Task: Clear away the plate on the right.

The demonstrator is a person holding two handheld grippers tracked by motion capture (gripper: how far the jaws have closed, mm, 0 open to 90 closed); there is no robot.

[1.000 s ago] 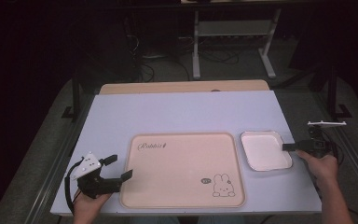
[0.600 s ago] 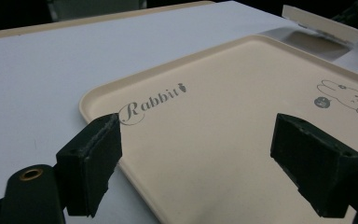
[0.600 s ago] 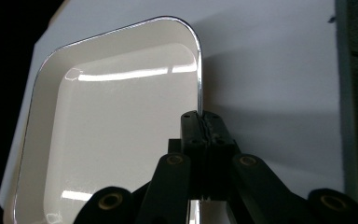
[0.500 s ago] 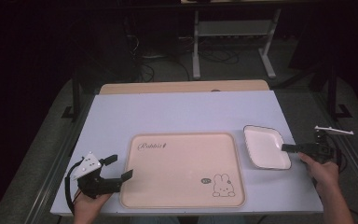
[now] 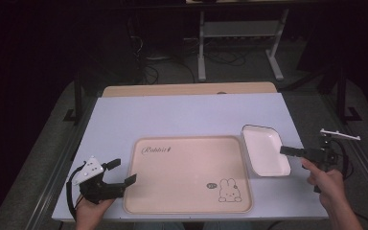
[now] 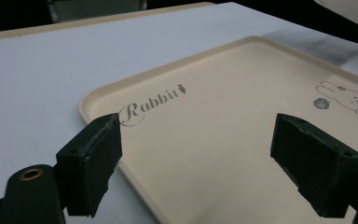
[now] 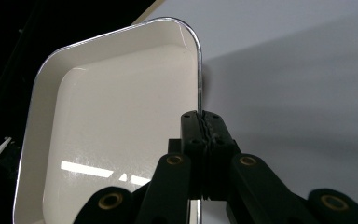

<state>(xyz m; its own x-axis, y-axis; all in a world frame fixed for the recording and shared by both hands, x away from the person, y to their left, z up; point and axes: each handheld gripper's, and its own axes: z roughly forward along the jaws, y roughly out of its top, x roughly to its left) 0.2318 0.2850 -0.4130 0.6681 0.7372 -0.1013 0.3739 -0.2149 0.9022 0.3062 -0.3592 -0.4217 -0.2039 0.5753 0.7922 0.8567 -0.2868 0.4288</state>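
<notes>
The right hand-held gripper (image 5: 287, 151) is pinching the rim of a small white dish (image 5: 264, 150), its jaws pressed tight together with only the thin edge of the dish between them. In the right gripper view, the dish (image 7: 121, 130) is showing as a shallow, glossy white tray with rounded corners, a flat floor and a low sloping wall, its rim outlined by a fine dark line; a bright streak of light is reflecting off its floor. The grip is sitting on one long side of the rim. In the high view the dish is tilting, with its far corner raised, at the right side of the pale bench (image 5: 182, 115), just beside the right edge of the beige tray (image 5: 187, 175) and slightly overlapping that edge.

The beige tray is lying flat near the front of the bench, carrying the word "Rabbit" in script at its upper left and a small rabbit drawing (image 5: 227, 190) at its lower right.

The left hand-held gripper (image 5: 120, 173) is hovering at the tray's left edge with its jaws standing wide apart and nothing between them; in the left gripper view its pads (image 6: 91, 161) are framing the tray's (image 6: 223, 121) near corner.
</notes>
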